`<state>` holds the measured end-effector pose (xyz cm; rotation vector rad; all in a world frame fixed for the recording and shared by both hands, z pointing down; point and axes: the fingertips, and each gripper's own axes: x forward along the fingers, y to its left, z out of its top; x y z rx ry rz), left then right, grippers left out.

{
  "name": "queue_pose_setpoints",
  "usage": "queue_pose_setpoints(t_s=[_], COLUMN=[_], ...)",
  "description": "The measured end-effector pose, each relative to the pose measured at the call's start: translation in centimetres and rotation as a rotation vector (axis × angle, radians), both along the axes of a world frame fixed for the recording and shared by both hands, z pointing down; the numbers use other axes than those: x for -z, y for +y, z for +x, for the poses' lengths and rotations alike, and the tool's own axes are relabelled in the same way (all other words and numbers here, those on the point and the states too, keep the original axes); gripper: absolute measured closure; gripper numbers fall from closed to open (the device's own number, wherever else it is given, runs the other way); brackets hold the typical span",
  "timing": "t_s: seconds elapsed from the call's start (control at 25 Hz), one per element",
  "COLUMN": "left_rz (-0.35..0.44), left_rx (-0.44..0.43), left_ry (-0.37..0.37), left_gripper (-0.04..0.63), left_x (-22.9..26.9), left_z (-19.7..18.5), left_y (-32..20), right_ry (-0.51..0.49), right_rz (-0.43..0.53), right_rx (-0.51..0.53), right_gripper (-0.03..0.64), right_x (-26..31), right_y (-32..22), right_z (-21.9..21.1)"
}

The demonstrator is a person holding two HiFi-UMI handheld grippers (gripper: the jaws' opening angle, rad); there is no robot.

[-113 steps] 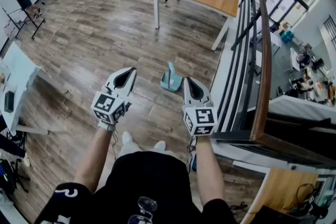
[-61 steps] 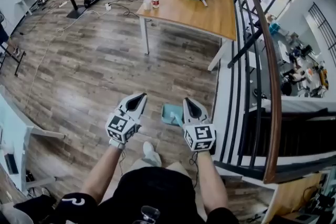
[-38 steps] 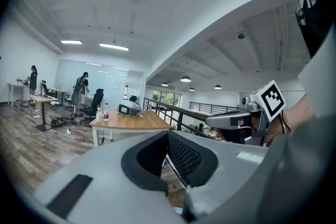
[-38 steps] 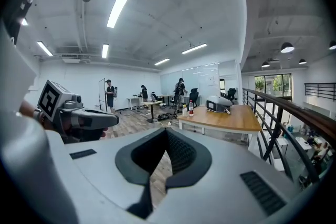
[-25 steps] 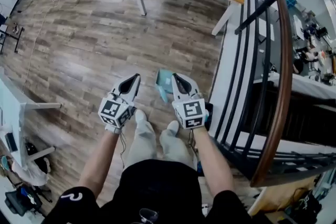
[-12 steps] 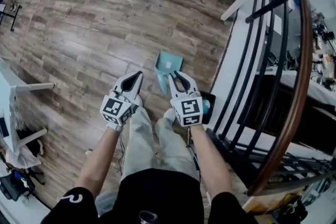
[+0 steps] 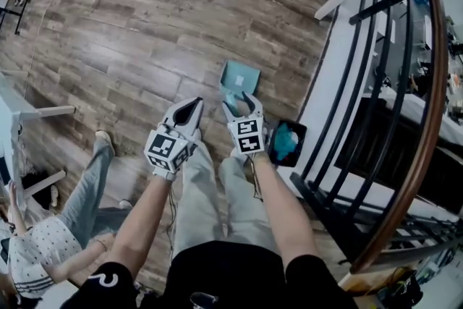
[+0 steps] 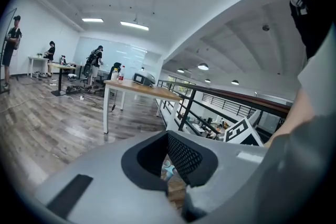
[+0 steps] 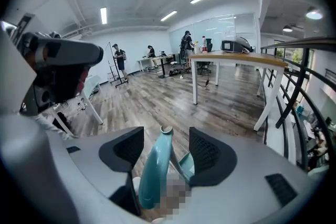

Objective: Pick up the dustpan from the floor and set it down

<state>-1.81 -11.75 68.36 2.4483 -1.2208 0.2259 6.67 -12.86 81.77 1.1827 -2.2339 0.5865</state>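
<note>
The dustpan [image 7: 241,74] sits on the floor [image 7: 145,47] at twelve o'clock of the right tool [image 7: 240,100], its handle [image 9: 155,165] running back toward six between jaws that have just been opening and stand apart, clear of it.

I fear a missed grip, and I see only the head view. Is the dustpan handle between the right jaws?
Observer: Yes. In the right gripper view the handle rises between the jaws of the right gripper; they have just been opening and stand apart, not pressing it.
Operator: Is it centred?
Observer: Its tip is near the middle; lower down it leans toward the jaw at that view's left.
Operator: And the left jaws?
Observer: The left gripper is shut, with nothing between its jaws.
</note>
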Motion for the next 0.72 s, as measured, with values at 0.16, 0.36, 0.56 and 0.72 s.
queue_pose_setpoints(t_s=[0.16, 0.36, 0.56, 0.72], left_rz=[-0.016, -0.042, -0.055, -0.058], left_rx=[0.003, -0.019, -0.021, -0.021], left_ry=[-0.002, -0.020, -0.015, -0.013], left_gripper=[0.598, 0.598, 0.598, 0.598], left_x=[-1.8, -3.8, -4.4, -4.4], left_z=[-0.3, -0.2, -0.3, -0.5], left_y=[-0.1, 0.0, 0.3, 0.4], right_ry=[0.024, 0.065, 0.125, 0.137], right_rz=[-0.038, -0.062, -0.076, -0.067], right_rx=[-0.012, -0.020, -0.033, -0.080], right_gripper=[0.354, 0.357, 0.439, 0.509], right_x=[-3.3, -5.9, -7.0, -6.9], right_y=[-0.3, -0.4, -0.1, -0.6], right_z=[-0.9, -1.5, -1.3, -0.6])
